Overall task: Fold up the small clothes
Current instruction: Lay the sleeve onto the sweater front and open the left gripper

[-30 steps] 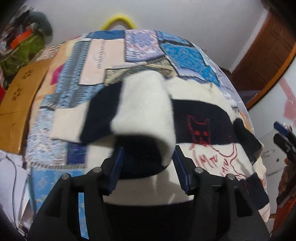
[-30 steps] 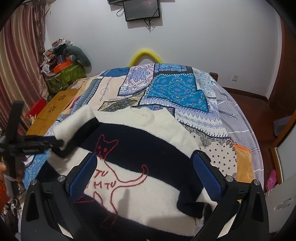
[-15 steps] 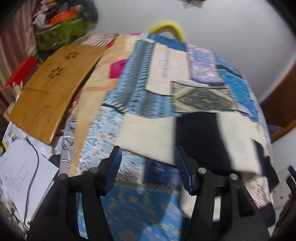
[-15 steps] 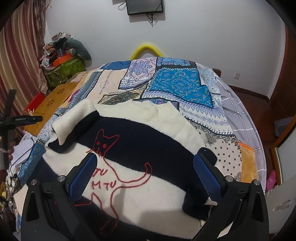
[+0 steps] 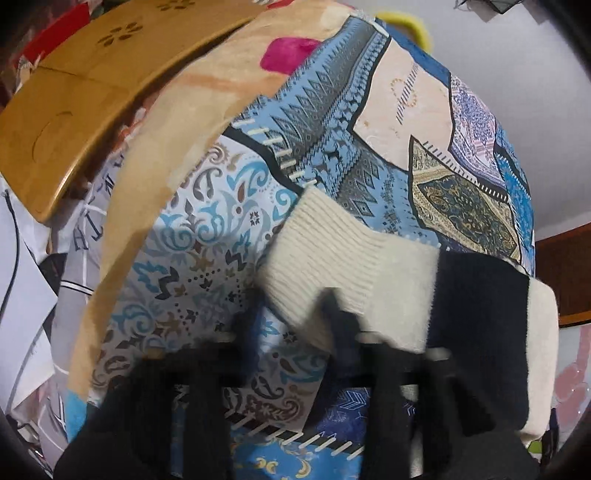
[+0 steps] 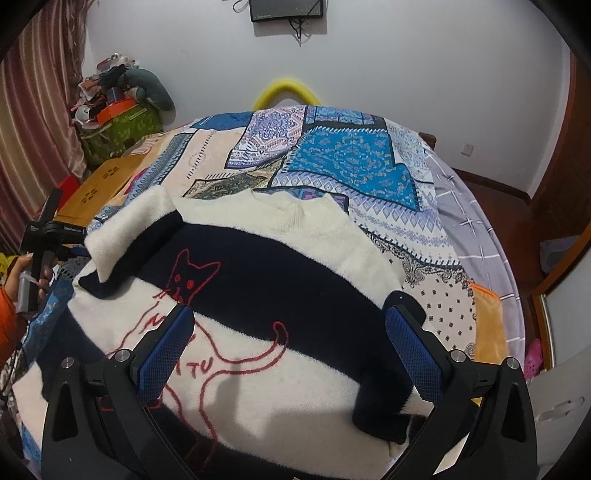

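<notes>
A person's hand (image 6: 27, 275) at the far left of the right wrist view grips the handle of the left gripper (image 6: 72, 251), which reaches in toward the cream cuff of the sweater's (image 6: 258, 295) sleeve (image 6: 125, 229). In that gripper's own blurred view, its dark fingers (image 5: 347, 332) sit at the ribbed cuff (image 5: 328, 254), the jaws having just been closing; they look nearly together, but the blur hides whether the pads actually pinch the knit. Past the cuff the sleeve runs right in cream, then navy, then cream bands, lying over the patchwork bedspread (image 5: 229, 221). A wooden board (image 5: 85, 85) leans off the bed's left edge.

Centre frame in the right wrist view, the striped cream-and-navy sweater lies spread flat on the bed (image 6: 469, 236), collar away from the camera, a red-stitched cat (image 6: 192, 273) on its front. The near sleeve is folded in across the left shoulder; the other sleeve's navy cuff (image 6: 380, 413) lies at the lower right.

The right gripper (image 6: 291, 354) hangs just above the sweater's lower half, its blue-padded jaws spread wide and holding nothing. A yellow hoop (image 6: 288, 88) rises behind the bed, and a screen (image 6: 286, 9) hangs on the white wall.
</notes>
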Demonstrator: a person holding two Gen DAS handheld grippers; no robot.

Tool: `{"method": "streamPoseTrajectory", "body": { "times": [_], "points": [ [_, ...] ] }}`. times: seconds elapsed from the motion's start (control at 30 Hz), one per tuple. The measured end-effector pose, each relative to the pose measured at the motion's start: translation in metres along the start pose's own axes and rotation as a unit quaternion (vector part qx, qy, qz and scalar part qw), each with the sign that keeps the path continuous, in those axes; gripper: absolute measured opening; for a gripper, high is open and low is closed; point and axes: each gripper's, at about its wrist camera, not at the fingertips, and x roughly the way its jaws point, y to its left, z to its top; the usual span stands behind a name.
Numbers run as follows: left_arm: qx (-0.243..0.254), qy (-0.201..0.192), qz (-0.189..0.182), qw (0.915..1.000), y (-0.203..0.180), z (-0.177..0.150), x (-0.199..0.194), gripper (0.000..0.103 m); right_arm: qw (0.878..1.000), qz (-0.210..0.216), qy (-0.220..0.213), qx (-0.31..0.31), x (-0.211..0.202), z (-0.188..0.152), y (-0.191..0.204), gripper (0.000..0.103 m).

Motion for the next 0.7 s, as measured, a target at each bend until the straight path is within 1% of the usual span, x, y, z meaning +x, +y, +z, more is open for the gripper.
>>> {"method": "streamPoseTrajectory", "body": {
  "times": [0.03, 0.1, 0.2, 0.27, 0.4, 0.5, 0.57, 0.7],
  "points": [
    [-0.003, 0.008, -0.005, 1.0, 0.0, 0.0, 0.001, 0.012, 1.0, 0.0, 0.002, 0.001, 0.001, -0.001, 0.0, 0.103],
    [0.0, -0.001, 0.006, 1.0, -0.005, 0.0, -0.004, 0.012, 1.0, 0.002, 0.006, 0.004, 0.004, -0.002, -0.001, 0.103],
    [0.044, -0.038, 0.032, 0.9978, -0.027, -0.004, -0.025, 0.012, 1.0, 0.009, 0.007, 0.008, 0.004, -0.003, -0.001, 0.103],
    [0.072, -0.059, 0.03, 0.9952, -0.044, -0.006, -0.042, 0.012, 1.0, 0.009, 0.006, 0.009, 0.003, -0.003, -0.002, 0.103],
    [0.113, -0.09, -0.013, 0.9895, -0.086, -0.018, -0.079, 0.011, 1.0, 0.013, 0.001, 0.01, -0.002, -0.002, -0.002, 0.103],
    [0.154, -0.103, -0.044, 0.9817, -0.127, -0.031, -0.105, 0.011, 1.0, 0.022, -0.004, 0.015, -0.006, -0.003, -0.002, 0.103],
    [0.188, -0.106, -0.069, 0.9741, -0.157, -0.046, -0.122, 0.011, 0.999, 0.029, -0.006, 0.019, -0.008, -0.003, -0.002, 0.103],
    [0.251, -0.107, -0.1, 0.9568, -0.221, -0.074, -0.139, 0.011, 0.999, 0.034, -0.012, 0.02, -0.014, -0.006, -0.003, 0.103]
  ]
}}
